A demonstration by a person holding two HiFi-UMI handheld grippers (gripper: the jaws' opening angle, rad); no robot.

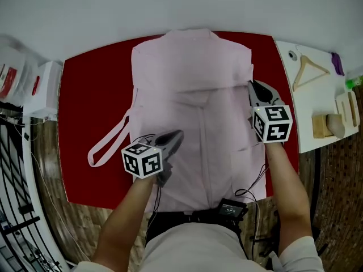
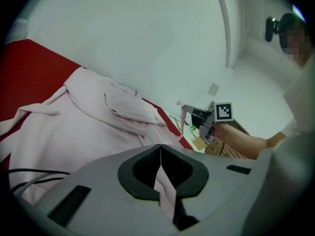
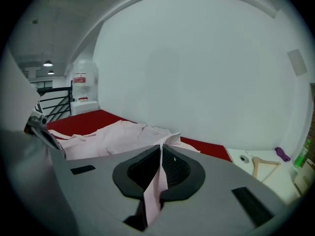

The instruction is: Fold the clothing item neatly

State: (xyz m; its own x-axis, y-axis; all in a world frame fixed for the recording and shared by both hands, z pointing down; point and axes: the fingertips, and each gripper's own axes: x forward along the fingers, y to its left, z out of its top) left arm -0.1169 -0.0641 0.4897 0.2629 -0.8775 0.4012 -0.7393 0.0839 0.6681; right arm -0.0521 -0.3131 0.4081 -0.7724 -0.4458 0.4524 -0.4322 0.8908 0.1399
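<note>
Nearest the person, the left tongs [image 1: 177,134] are clamped tight on a fold of the pink garment [image 1: 198,89], low on its left half. The left gripper view shows a strip of the cloth pinched between the closed jaws. A little further out, the right tongs [image 1: 253,86] are likewise closed on pink cloth at the garment's right edge, holding that bit raised above the table. The garment lies spread lengthwise on the red table [image 1: 91,89], with its near hem reaching the table's near edge and its collar at the far end. A pink belt [image 1: 108,143] loops out over the red surface to its left. To the right, a white side table [image 1: 303,115] carries a wooden hanger [image 1: 311,69] and wooden blocks [image 1: 324,126].
</note>
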